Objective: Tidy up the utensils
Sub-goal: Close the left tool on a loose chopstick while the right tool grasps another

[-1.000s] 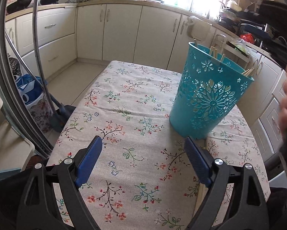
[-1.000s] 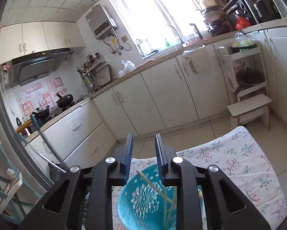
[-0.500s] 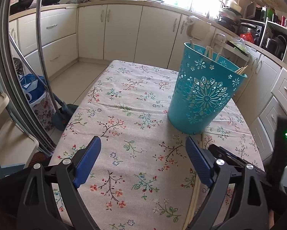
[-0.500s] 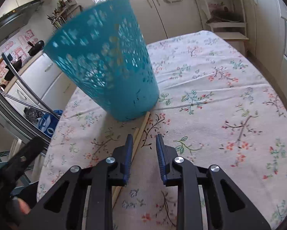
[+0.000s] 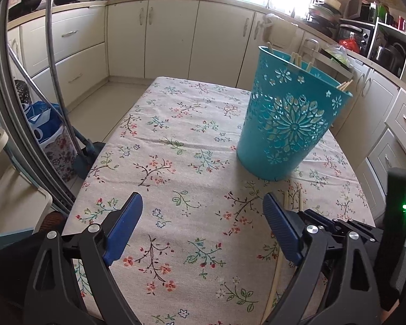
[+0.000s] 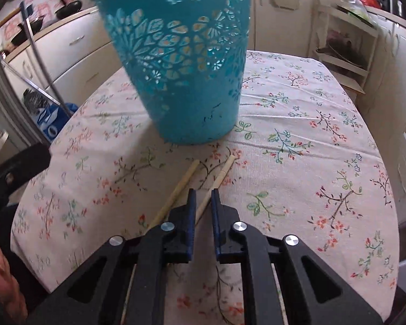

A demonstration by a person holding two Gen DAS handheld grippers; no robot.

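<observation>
The right gripper (image 6: 202, 200), nearly clenched, straddled one chopstick (image 6: 224, 172) before the teal basket (image 6: 181, 62); the left gripper (image 5: 203, 214) gaped, released.

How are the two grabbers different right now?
The left gripper has its fingers spread wide over bare tablecloth, with nothing between them. The right gripper has its fingers nearly together, low over the chopsticks lying by the teal basket. Both have blue pads on black frames.
</observation>
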